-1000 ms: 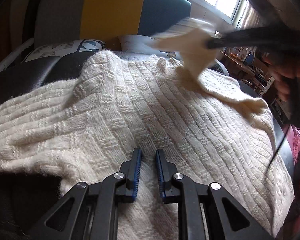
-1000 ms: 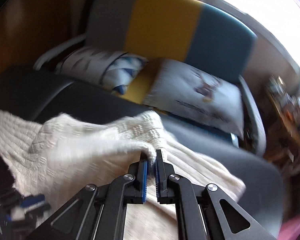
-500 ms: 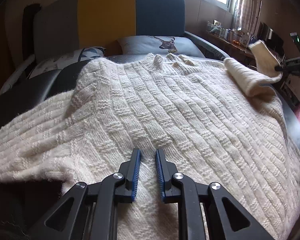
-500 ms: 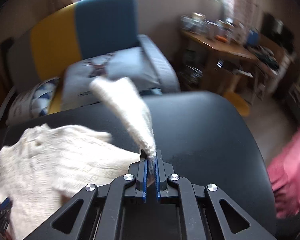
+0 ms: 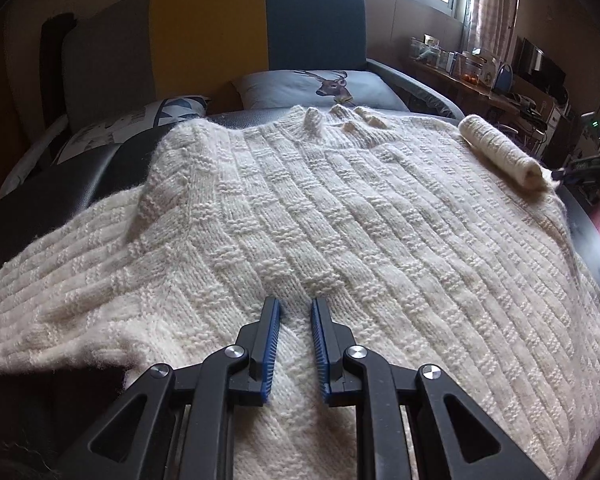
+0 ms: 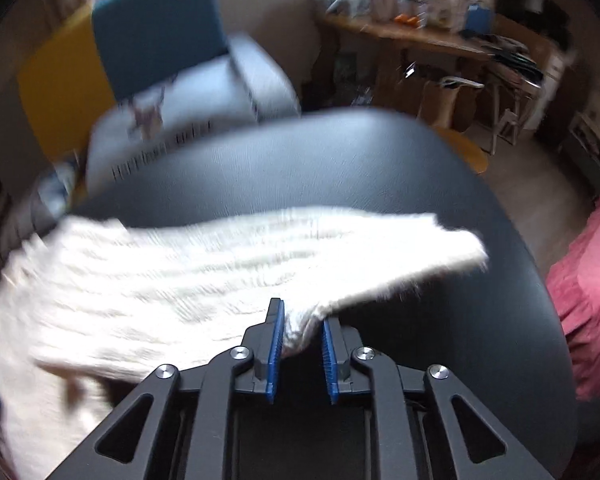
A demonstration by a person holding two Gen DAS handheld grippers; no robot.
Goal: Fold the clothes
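A cream knitted sweater (image 5: 300,208) lies spread, collar away from me, on a black padded table (image 5: 60,184). My left gripper (image 5: 296,304) rests low over its lower middle, open, with only the flat knit under its pads. The right sleeve (image 5: 500,152) lies at the sweater's far right edge. In the blurred right wrist view that sleeve (image 6: 260,256) stretches across the black table (image 6: 380,168). Its cuff end sits between the parted fingers of my right gripper (image 6: 302,312), touching the left pad only.
Behind the table stands a sofa with grey, yellow and teal back panels (image 5: 208,32). A deer pillow (image 5: 320,88) and a patterned pillow (image 5: 120,128) lie on it. A cluttered wooden desk (image 6: 420,40) is at the right, and pink cloth (image 6: 588,300) hangs beside the table.
My right gripper swung the sleeve from above the sweater out to the right side, then its jaws parted and the sleeve came down. The left gripper stayed put.
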